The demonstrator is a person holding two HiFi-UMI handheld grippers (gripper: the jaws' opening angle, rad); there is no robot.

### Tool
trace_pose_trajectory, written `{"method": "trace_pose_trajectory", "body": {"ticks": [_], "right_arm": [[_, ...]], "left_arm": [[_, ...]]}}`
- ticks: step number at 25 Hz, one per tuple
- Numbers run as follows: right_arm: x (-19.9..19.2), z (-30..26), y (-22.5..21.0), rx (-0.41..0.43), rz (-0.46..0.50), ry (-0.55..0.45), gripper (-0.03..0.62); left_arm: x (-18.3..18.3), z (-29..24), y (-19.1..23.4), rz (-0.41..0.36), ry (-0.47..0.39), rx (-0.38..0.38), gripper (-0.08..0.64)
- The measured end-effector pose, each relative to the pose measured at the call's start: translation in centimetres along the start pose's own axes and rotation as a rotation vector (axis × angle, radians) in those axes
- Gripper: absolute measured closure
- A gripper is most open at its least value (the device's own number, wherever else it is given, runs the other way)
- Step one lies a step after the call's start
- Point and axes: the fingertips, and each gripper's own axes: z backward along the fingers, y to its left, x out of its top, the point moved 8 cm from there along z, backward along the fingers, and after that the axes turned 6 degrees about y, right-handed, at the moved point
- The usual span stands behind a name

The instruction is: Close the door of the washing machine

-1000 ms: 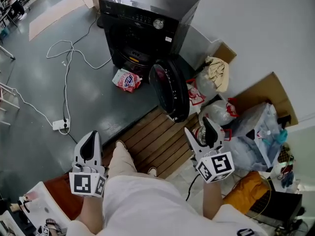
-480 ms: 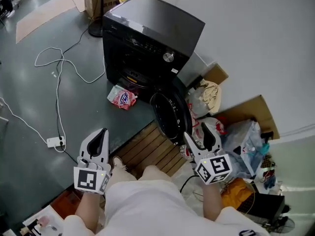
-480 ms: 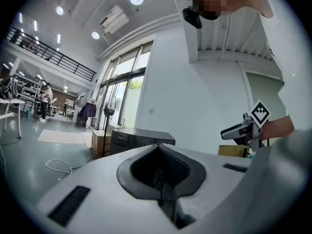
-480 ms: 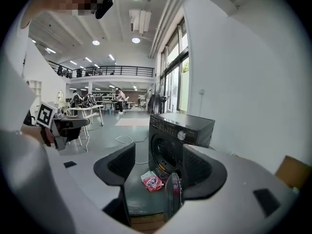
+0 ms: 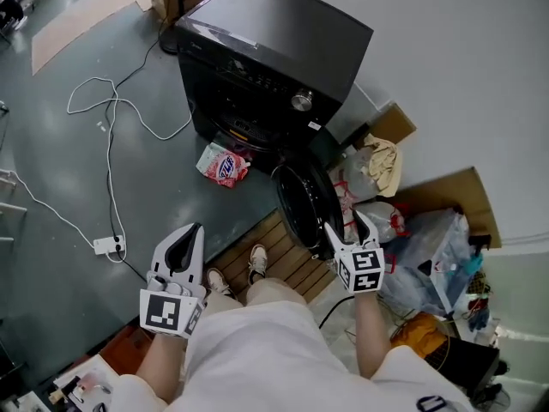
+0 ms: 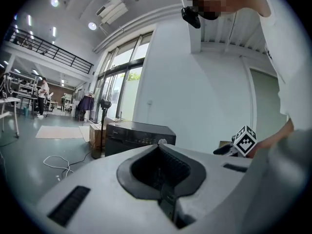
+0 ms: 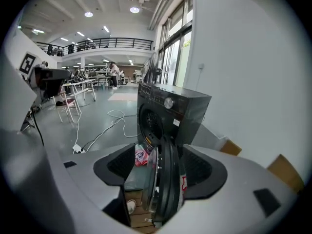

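The black washing machine (image 5: pixel 274 50) stands at the top of the head view, its drum opening facing the floor side. Its round door (image 5: pixel 307 202) hangs swung out, edge-on in the right gripper view (image 7: pixel 165 174). My right gripper (image 5: pixel 347 227) is open and sits right at the door's outer edge; seen along its jaws, the door rim lies between the two fingers (image 7: pixel 122 167), and contact cannot be told. My left gripper (image 5: pixel 184 245) hangs shut and empty at the lower left, well away from the machine (image 6: pixel 139 133).
A pink packet (image 5: pixel 223 163) lies on the floor before the machine. A white cable and power strip (image 5: pixel 109 245) trail at left. A slatted wooden mat (image 5: pixel 287 269) lies under the person's shoes. Cardboard, plastic bags (image 5: pixel 429 256) and cloth (image 5: pixel 377 166) crowd the right.
The right gripper has moved forward and down to the door's edge. The left gripper has moved forward a little. The person has stepped closer to the machine.
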Motion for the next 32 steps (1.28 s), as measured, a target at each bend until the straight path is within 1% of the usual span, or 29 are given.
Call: {"method": "trace_pose_trajectory", "body": {"ticks": [3, 6, 8, 11, 13, 15, 18, 19, 23, 27, 29, 30, 31, 32], "right_arm": [[-1.5, -4.1, -2.9, 0.043, -0.011, 0.064, 0.313], [-2.6, -7.7, -5.3, 0.075, 0.014, 0.129, 0.313], [-3.4, -9.7, -6.2, 0.094, 0.035, 0.171, 0.313], [-4.5, -11.7, -6.7, 0.125, 0.055, 0.223, 0.313], [-4.9, -12.4, -6.7, 0.147, 0.060, 0.245, 0.313], [-5.2, -13.0, -6.5, 0.171, 0.041, 0.256, 0.313], [-5.3, -13.8, -6.5, 0.198, -0.014, 0.269, 0.310], [-5.5, -14.0, -6.3, 0.204, -0.016, 0.275, 0.310], [-6.1, -15.0, -5.4, 0.220, 0.008, 0.306, 0.277], [-6.5, -15.9, -4.9, 0.223, 0.004, 0.342, 0.273], [-6.6, -16.1, -4.7, 0.203, 0.000, 0.346, 0.275], [-6.6, -16.2, -4.8, 0.187, -0.012, 0.339, 0.282], [-6.6, -16.2, -5.0, 0.175, -0.029, 0.332, 0.322], [-6.6, -16.2, -5.2, 0.171, -0.045, 0.326, 0.335]], "left_arm": [[1.5, -2.3, -0.4, -0.008, 0.018, 0.037, 0.554], [2.7, -4.1, -0.4, -0.010, 0.014, 0.084, 0.554], [3.2, -4.7, -0.3, -0.009, 0.003, 0.111, 0.554], [3.9, -5.0, -0.5, -0.023, -0.008, 0.136, 0.554], [4.1, -4.7, -0.4, -0.018, -0.009, 0.161, 0.554], [3.9, -4.1, 0.1, -0.006, -0.006, 0.191, 0.554], [3.2, -2.9, 0.9, 0.016, 0.004, 0.238, 0.554], [3.0, -2.4, 1.2, 0.022, 0.008, 0.253, 0.554], [2.6, -1.0, 1.6, 0.033, 0.018, 0.291, 0.554], [2.1, -0.5, 1.6, 0.045, 0.034, 0.303, 0.554], [1.9, -0.1, 1.7, 0.049, 0.038, 0.312, 0.554], [1.9, 0.0, 1.8, 0.049, 0.040, 0.316, 0.554], [1.8, 0.2, 1.8, 0.050, 0.041, 0.321, 0.554], [1.8, 0.4, 1.9, 0.050, 0.042, 0.325, 0.554]]}}
